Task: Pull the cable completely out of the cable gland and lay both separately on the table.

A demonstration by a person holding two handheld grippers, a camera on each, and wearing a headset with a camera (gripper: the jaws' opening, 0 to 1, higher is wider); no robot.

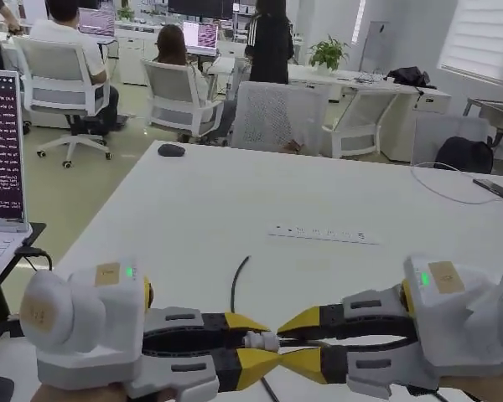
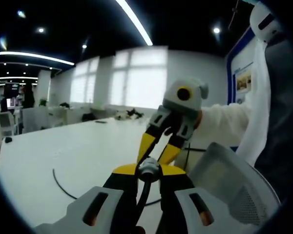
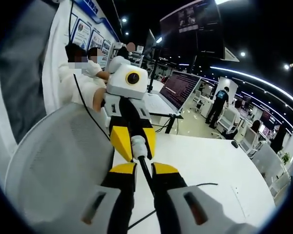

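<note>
Over the desk's [image 1: 318, 193] near edge, the left gripper [image 2: 149, 170] is clamped on the gland [image 3: 138, 143] and the right gripper [image 3: 144, 169] on the cable [image 1: 233, 289], which is not yet pulled out, so the 2 parts are not laid down.

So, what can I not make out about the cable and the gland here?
How much cable remains inside the cable gland: hidden by the gland body and the left gripper's tips, all views.
Where the cable ends near the person: head view, cut off by the bottom edge.
Text on the laptop screen: head view, too small.
</note>
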